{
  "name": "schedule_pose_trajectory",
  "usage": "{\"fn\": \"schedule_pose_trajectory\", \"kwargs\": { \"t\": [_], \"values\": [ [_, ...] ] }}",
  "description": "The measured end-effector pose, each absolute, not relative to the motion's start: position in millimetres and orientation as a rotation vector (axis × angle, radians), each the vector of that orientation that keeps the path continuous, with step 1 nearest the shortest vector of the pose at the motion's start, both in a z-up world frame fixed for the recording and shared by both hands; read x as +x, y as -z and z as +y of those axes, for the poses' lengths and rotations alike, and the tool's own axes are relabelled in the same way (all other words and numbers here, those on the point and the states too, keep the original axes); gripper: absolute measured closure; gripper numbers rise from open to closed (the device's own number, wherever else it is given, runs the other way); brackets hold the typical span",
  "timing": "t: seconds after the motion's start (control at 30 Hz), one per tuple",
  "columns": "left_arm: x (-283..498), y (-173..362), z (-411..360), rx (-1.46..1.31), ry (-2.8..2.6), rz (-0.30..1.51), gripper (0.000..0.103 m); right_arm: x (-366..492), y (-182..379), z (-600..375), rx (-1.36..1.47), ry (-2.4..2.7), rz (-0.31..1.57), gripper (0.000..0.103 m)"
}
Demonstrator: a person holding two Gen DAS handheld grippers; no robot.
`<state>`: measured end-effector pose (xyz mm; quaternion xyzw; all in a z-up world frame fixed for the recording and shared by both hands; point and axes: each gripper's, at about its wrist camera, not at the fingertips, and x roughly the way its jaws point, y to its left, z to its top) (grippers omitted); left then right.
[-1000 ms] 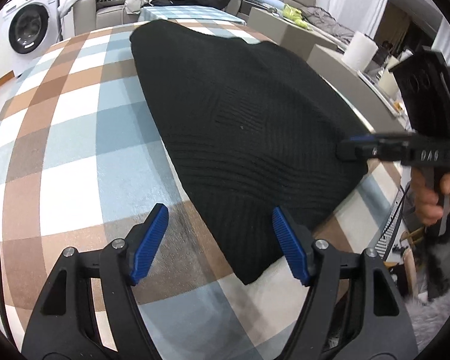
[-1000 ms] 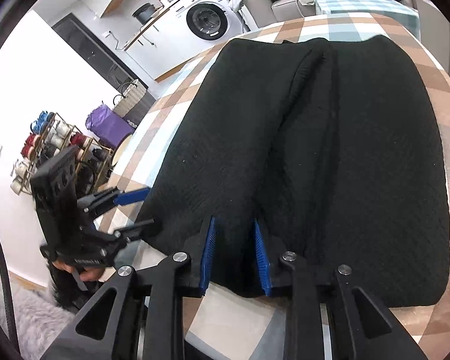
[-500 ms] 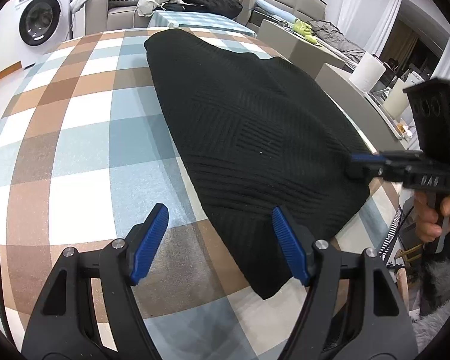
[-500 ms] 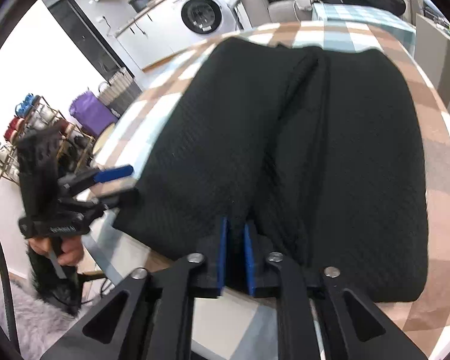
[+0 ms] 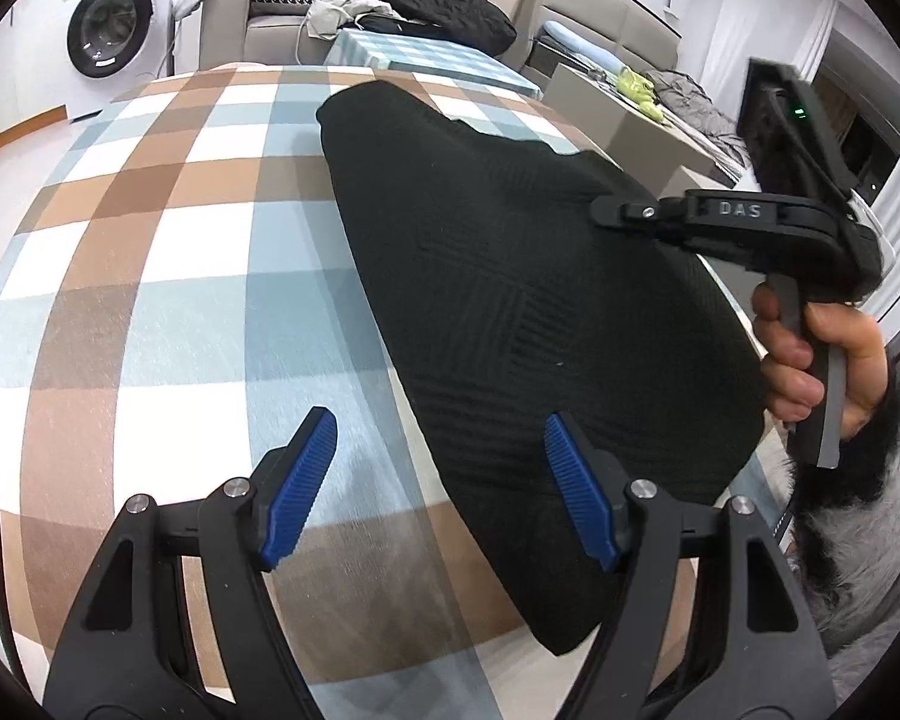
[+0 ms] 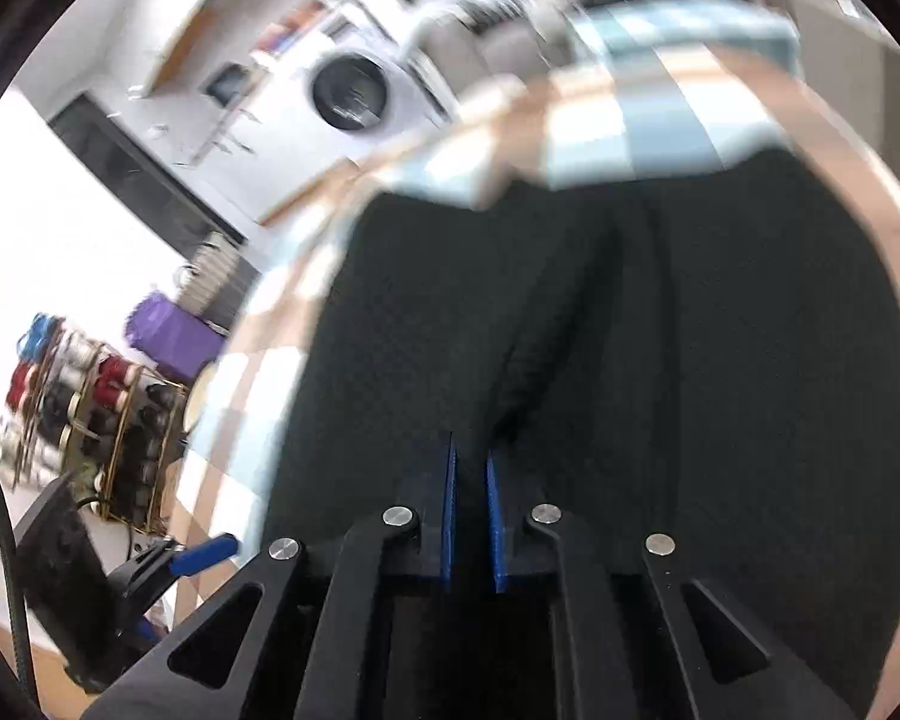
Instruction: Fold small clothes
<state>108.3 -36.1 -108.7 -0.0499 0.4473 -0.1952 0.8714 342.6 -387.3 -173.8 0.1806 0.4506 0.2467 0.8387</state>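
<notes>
Right wrist: right claw (image 6: 471, 516) pinches black garment (image 6: 660, 360); left claw (image 5: 438, 480) gapes wide.

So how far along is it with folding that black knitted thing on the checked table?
Barely begun, it seems. The black knitted garment lies mostly spread over the checked brown, blue and white tablecloth; I can't tell whether any fold is finished. In hand: the right gripper is shut on a pinch of its edge, apparently lifting it. The left gripper is open beside the near corner, holding nothing. The folding itself remains.
</notes>
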Motion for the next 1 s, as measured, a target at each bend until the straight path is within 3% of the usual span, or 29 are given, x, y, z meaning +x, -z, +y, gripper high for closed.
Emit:
{"fn": "schedule_pose_trajectory", "kwargs": {
  "t": [0.17, 0.23, 0.53, 0.57, 0.63, 0.73, 0.83, 0.9, 0.97, 1.0],
  "values": [
    [113, 110, -37, -0.107, 0.402, 0.941, 0.033, 356, 185, -377, 0.287, -0.445, 1.02, 0.093],
    [112, 111, -39, -0.102, 0.403, 0.947, 0.033, 353, 193, -379, 0.33, -0.45, 1.048, 0.086],
    [88, 112, -63, -0.039, 0.52, 0.962, 0.033, 247, 181, -395, 0.386, -0.64, 1.053, 0.082],
    [84, 113, -67, -0.019, 0.533, 0.961, 0.033, 243, 181, -396, 0.365, -0.642, 1.042, 0.082],
    [80, 115, -74, 0.01, 0.539, 0.963, 0.033, 232, 178, -390, 0.298, -0.636, 1.007, 0.097],
    [77, 117, -74, 0.014, 0.533, 0.97, 0.033, 229, 167, -393, 0.309, -0.653, 0.968, 0.097],
    [77, 116, -69, 0.005, 0.519, 0.97, 0.033, 235, 183, -386, 0.235, -0.586, 1.064, 0.096],
    [78, 115, -64, -0.009, 0.504, 0.968, 0.033, 237, 182, -389, 0.26, -0.601, 1.052, 0.088],
    [81, 115, -57, -0.04, 0.499, 0.966, 0.033, 241, 173, -397, 0.294, -0.599, 1.004, 0.068],
    [83, 114, -54, -0.05, 0.496, 0.965, 0.033, 245, 169, -401, 0.307, -0.587, 0.981, 0.053]
  ]
}}
